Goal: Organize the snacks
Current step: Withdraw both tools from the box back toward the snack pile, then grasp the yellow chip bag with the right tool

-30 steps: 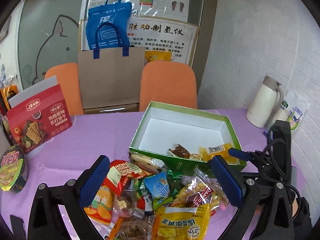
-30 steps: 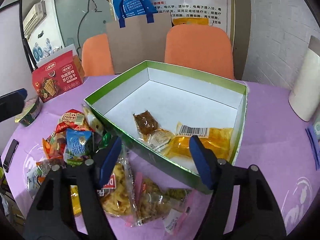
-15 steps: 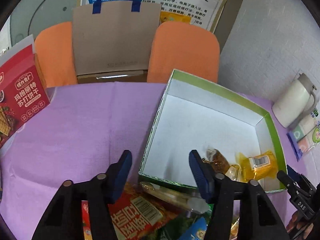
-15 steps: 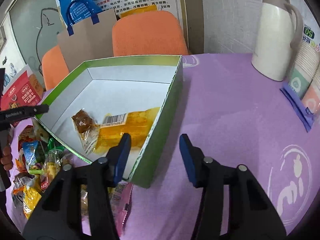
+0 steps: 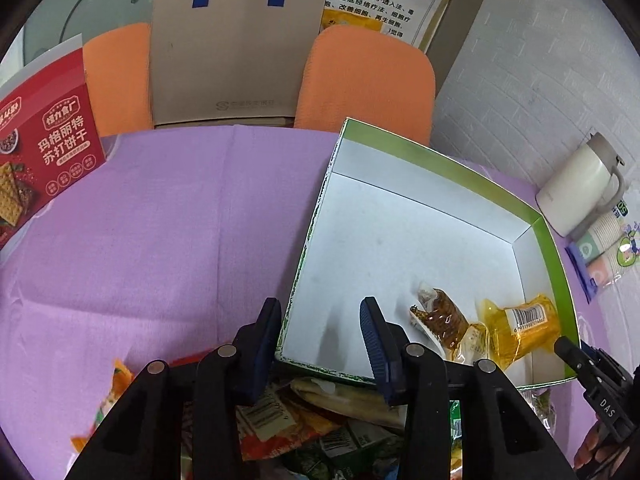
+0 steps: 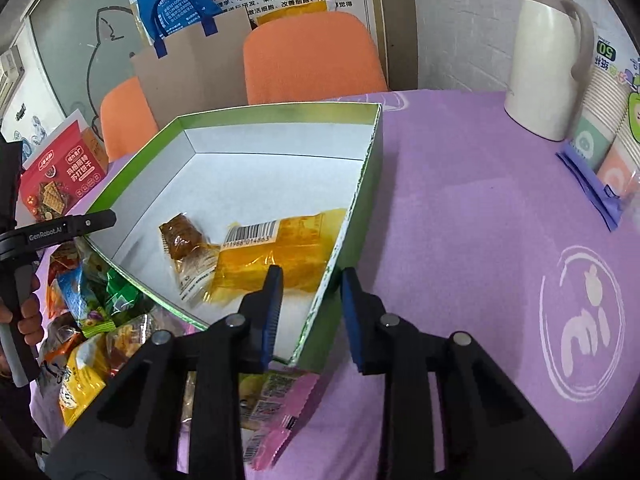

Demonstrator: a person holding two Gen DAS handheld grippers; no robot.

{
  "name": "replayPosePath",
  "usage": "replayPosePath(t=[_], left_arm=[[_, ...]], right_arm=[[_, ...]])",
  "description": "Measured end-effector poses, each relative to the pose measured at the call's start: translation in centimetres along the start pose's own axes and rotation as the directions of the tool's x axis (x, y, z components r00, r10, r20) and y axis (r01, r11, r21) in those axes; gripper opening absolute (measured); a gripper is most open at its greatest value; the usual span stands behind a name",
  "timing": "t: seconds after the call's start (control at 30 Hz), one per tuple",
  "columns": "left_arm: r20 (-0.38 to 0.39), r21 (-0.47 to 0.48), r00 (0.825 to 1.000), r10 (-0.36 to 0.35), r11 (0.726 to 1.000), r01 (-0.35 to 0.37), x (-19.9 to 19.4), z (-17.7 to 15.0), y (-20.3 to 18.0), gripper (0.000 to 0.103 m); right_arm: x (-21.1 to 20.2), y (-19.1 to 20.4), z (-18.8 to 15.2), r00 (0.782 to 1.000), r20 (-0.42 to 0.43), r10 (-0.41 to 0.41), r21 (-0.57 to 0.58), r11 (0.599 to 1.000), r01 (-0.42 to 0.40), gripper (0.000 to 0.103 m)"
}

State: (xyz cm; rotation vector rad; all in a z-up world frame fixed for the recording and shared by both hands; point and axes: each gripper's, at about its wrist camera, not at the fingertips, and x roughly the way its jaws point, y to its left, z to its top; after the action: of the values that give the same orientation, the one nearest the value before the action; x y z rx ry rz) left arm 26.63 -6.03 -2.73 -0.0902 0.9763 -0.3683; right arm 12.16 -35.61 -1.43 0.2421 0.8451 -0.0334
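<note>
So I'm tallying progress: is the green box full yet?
No, mostly empty. The green box holds only a yellow packet and a brown snack with a clear wrapper beside it; bare white floor shows elsewhere.

The left gripper [image 5: 320,336] is covering much of the snack pile [image 5: 320,420], and the lower edge is cutting the pile off. The right gripper [image 6: 310,312] is hiding part of a pink packet [image 6: 280,412]. The picture edge is cropping the red box [image 5: 36,148] and the cup stack [image 6: 616,120].
</note>
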Motion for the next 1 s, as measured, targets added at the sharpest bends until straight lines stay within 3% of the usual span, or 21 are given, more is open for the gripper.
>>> replayPosePath(t=[0.07,0.17,0.23,0.3,0.37,0.47,0.63,0.7,0.77,0.83,1.0], left_arm=[[0.008,-0.002,1.0,-0.006,1.0,0.006,-0.7,-1.0,0.0,0.041],[-0.006,-0.035,1.0,-0.021,0.999,0.021,-1.3,-1.2,0.3,0.045],[0.019,-0.087,0.999,-0.049,0.995,0.05,-3.0,-1.3,0.9,0.055],[0.102,-0.108,0.993,-0.057,0.992,0.068,-5.6,-1.9,1.3,0.08],[0.181,-0.118,0.983,-0.035,0.991,0.057,-8.5,-3.0,1.2,0.092],[0.224,-0.089,0.972,-0.078,0.991,0.1,-11.6,-5.6,0.6,0.101],[0.19,0.027,0.975,-0.119,0.993,0.116,-14.5,-11.8,-1.1,0.103],[0.18,0.046,0.978,-0.103,0.994,0.096,-15.2,-14.4,-1.3,0.103],[0.19,0.042,0.979,-0.072,0.997,0.065,-16.0,-16.9,-0.6,0.103],[0.185,0.022,0.981,-0.056,0.998,0.052,-16.5,-18.7,0.4,0.103],[0.163,-0.017,0.987,0.004,1.0,-0.001,-17.1,-20.9,2.9,0.103]], right_arm=[[-0.3,-0.1,-0.3,1.0,0.009,0.011,0.0,1.0,-0.011,0.034],[-2.0,0.3,-0.6,0.998,0.058,-0.027,-0.03,0.999,0.029,0.059],[-4.5,1.0,-1.2,0.992,0.125,-0.031,-0.068,0.997,0.04,0.069],[-6.5,1.9,-1.9,0.987,0.162,-0.005,-0.085,0.996,0.019,0.071],[-8.2,3.2,-3.1,0.982,0.184,0.048,-0.118,0.993,-0.026,0.072],[-9.2,5.4,-5.3,0.972,0.162,0.173,-0.169,0.975,-0.145,0.072],[-8.8,9.0,-8.6,0.941,0.074,0.33,-0.216,0.927,-0.307,0.072],[-8.2,10.9,-9.8,0.933,0.019,0.359,-0.255,0.904,-0.343,0.072],[-7.4,12.7,-10.8,0.93,-0.016,0.368,-0.298,0.886,-0.356,0.074],[-6.8,14.3,-11.6,0.933,-0.03,0.359,-0.342,0.873,-0.347,0.086],[-5.1,18.2,-12.8,0.946,-0.028,0.322,-0.506,0.812,-0.292,0.095]])
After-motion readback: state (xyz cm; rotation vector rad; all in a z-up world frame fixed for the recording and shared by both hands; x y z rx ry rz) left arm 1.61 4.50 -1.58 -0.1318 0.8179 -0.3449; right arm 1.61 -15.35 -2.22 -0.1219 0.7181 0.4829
